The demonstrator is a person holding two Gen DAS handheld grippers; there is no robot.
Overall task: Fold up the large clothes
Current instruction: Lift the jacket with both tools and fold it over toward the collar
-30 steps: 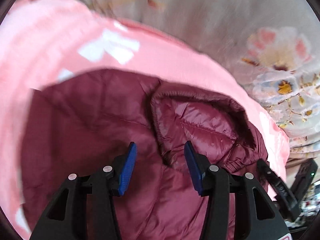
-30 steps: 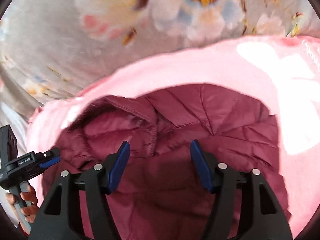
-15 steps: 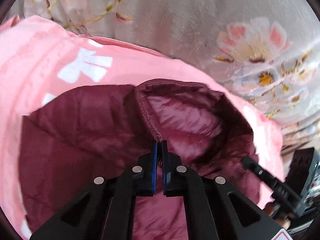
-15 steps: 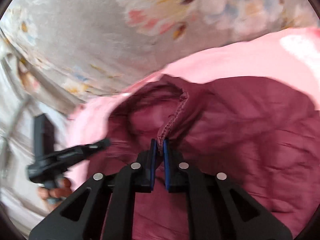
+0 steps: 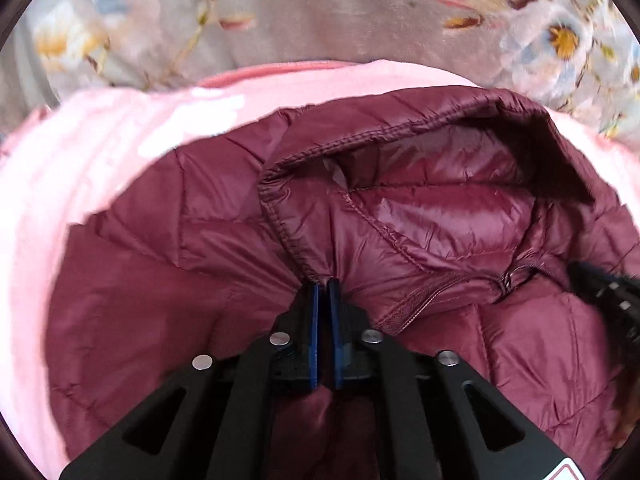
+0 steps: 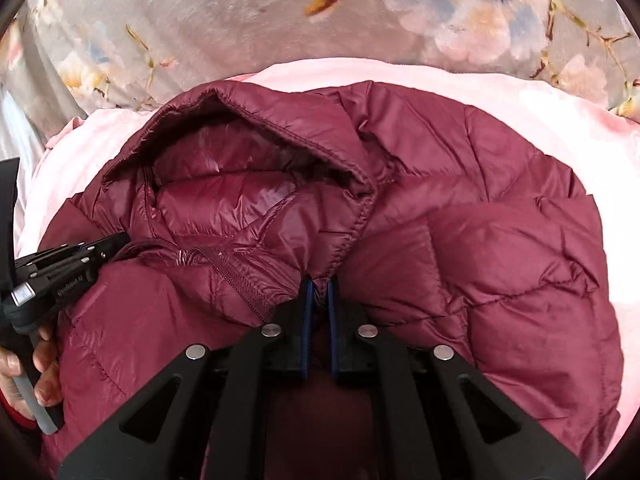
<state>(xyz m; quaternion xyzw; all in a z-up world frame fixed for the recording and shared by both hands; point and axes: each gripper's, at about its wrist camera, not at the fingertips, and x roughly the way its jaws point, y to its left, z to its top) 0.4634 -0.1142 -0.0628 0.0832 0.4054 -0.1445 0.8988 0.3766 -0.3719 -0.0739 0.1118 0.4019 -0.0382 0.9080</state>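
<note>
A maroon quilted down jacket [image 5: 160, 280] [image 6: 480, 260] lies front up, its hood [image 5: 420, 208] [image 6: 224, 200] gaping open with the shiny lining showing. My left gripper [image 5: 323, 286] pinches the hood's stitched rim on one side; its jaws are opening slightly, with the seam still between the blue pads. On the opposite side my right gripper [image 6: 318, 280] is shut on the rim, a fold of fabric between its pads. Each gripper shows in the other's view, the left gripper [image 6: 120, 240] by the zipper top and the right gripper [image 5: 608, 292] at the edge.
The jacket rests on a pink blanket [image 5: 80, 152] [image 6: 560, 100] with white bow prints. Beyond it spreads a grey floral bedsheet [image 5: 320, 12] [image 6: 200, 20]. A hand [image 6: 44, 368] holds the left gripper's handle at the lower left.
Both grippers went from open above the jacket to shut on the hood's rim, one on each side. Both have sunk and rolled, and the hood has been pulled wider open.
</note>
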